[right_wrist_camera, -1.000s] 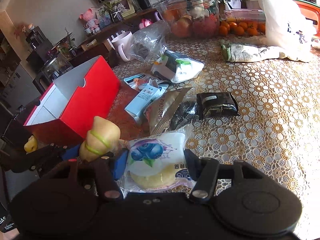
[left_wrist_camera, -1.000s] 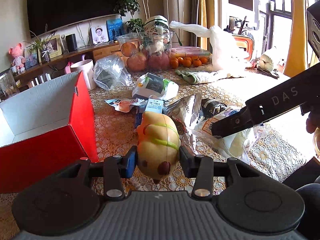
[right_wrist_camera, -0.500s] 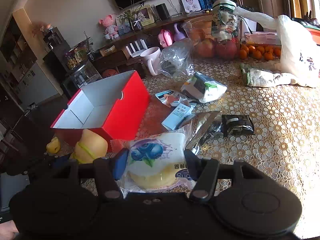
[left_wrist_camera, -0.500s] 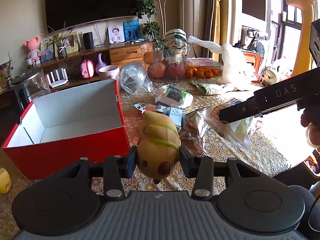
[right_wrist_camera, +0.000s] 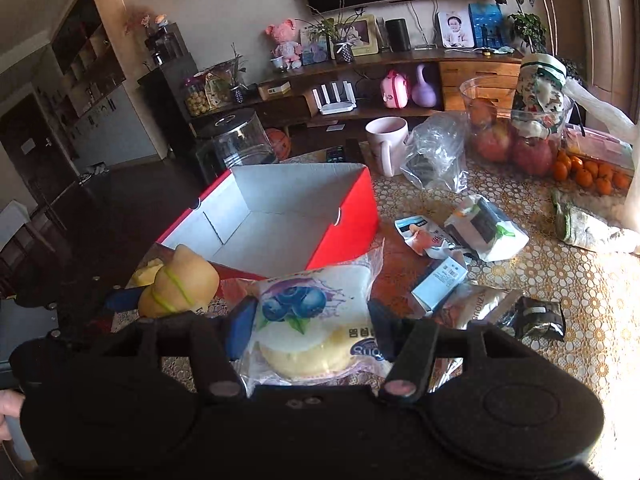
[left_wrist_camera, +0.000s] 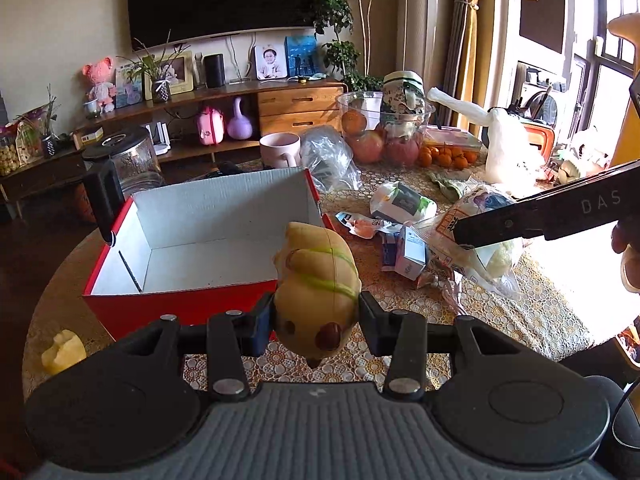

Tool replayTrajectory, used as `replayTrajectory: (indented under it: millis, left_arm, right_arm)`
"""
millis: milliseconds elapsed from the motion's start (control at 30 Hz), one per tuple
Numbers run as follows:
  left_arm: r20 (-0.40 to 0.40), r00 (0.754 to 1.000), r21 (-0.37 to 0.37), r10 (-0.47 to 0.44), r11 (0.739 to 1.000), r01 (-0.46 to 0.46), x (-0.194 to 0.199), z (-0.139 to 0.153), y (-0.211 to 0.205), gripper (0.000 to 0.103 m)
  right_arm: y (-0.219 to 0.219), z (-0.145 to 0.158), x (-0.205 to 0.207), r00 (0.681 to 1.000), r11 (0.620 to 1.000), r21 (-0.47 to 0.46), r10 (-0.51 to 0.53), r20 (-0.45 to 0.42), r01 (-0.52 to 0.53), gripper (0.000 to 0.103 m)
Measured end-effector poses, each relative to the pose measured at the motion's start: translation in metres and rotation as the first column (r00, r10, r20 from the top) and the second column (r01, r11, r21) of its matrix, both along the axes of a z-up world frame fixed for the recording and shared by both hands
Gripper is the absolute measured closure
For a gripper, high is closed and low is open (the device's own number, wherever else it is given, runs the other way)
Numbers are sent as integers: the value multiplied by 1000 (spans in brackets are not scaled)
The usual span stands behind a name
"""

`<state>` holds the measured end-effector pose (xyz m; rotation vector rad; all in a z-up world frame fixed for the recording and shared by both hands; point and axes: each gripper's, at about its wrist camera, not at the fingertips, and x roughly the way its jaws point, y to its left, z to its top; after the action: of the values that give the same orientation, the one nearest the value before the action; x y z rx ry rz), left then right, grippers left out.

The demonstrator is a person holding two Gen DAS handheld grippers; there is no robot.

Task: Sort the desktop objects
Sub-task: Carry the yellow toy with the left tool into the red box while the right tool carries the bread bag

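- While both grippers hang above the near edge of the table [left_wrist_camera: 532, 320], we hold one item in each: our left gripper [left_wrist_camera: 318, 316] is clamped on the yellow squishy toy [left_wrist_camera: 318, 288], and our right gripper [right_wrist_camera: 308, 326] is clamped on the blueberry bread packet [right_wrist_camera: 316, 320].
- We judge the step in hand to be the carry: both items are off the cloth, and the red box [left_wrist_camera: 192, 312] stands open just ahead of the left gripper, its white inside bare.
- Next, we think, each gripper needs to travel over the red rim, come down inside the walls, and only then let its jaws part, one after the other so the two tools do not meet.
- As for the toy, its long axis runs along the gripper's pointing line, brown-spotted end toward the camera, rounded green-striped end toward the box.
- As for the packet, it lies flat between the pads, long axis away from the camera, crimped top edge toward the box.
- Other wrappers, among them a small blue-and-white carton [right_wrist_camera: 440, 280], lie unsorted right of the box.
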<state>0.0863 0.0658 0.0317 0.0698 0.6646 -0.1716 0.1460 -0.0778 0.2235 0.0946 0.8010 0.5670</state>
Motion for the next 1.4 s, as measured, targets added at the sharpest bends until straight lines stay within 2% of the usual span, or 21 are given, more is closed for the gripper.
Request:
replayTrajectory:
  millis: [367, 667, 800, 1000, 1100, 1200, 1400]
  left_arm:
    - [-12, 998, 14, 55, 998, -55, 31, 14, 46, 60]
    - [-43, 996, 44, 81, 996, -79, 66, 17, 72, 60]
    - [-53, 994, 81, 95, 993, -91, 88, 17, 83, 60]
    - [-87, 991, 109, 101, 990, -91, 125, 6, 96, 60]
    - [-84, 992, 149, 95, 985, -81, 139, -1, 96, 60]
    - [-119, 991, 169, 61, 985, -40, 154, -10, 94, 60]
    - [-197, 979, 208, 49, 978, -8, 182, -35, 93, 60]
  right_arm:
    - [58, 7, 17, 992, 992, -65, 112, 56, -108, 44]
    - [84, 4, 45, 989, 985, -116, 133, 70, -124, 44]
    - [98, 4, 58, 985, 981, -136, 148, 90, -135, 44]
    - [124, -5, 80, 975, 968, -194, 184, 122, -158, 44]
    - [135, -14, 94, 975, 963, -213, 191, 113, -164, 44]
    - [143, -26, 104, 976, 958, -232, 194, 98, -167, 44]
    - [159, -52, 119, 977, 943, -280, 205, 62, -180, 44]
